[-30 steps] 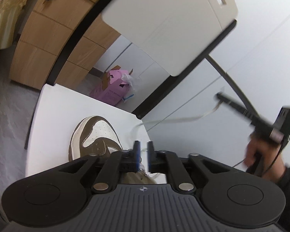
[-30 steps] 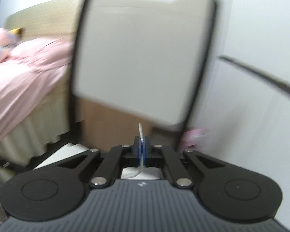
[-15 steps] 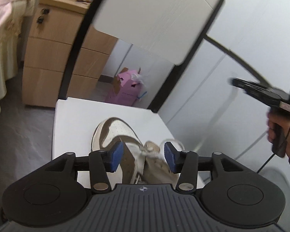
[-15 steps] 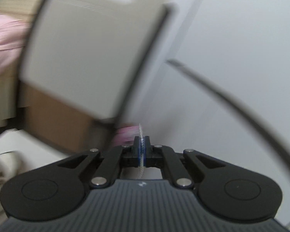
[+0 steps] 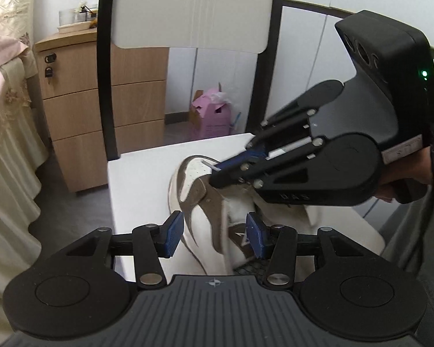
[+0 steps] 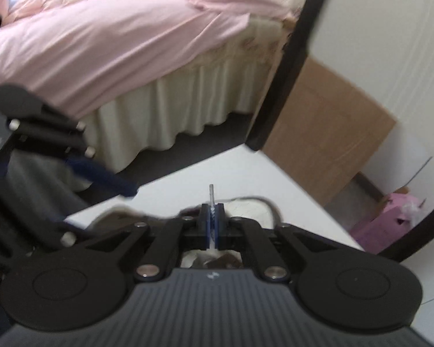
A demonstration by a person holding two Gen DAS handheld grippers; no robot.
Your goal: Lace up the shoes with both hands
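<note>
Right gripper (image 6: 212,222) is clenched on the lace tip (image 6: 211,195), which pokes out past its pads toward 12 o'clock, and I see it hovering over the toe of the brown-and-white shoe (image 5: 199,190). Left gripper (image 5: 214,234) is released, its blue pads (image 5: 173,232) spread either side of the shoe's midsection, which lies on the white counter (image 5: 141,179) directly ahead at 12 o'clock.
</note>
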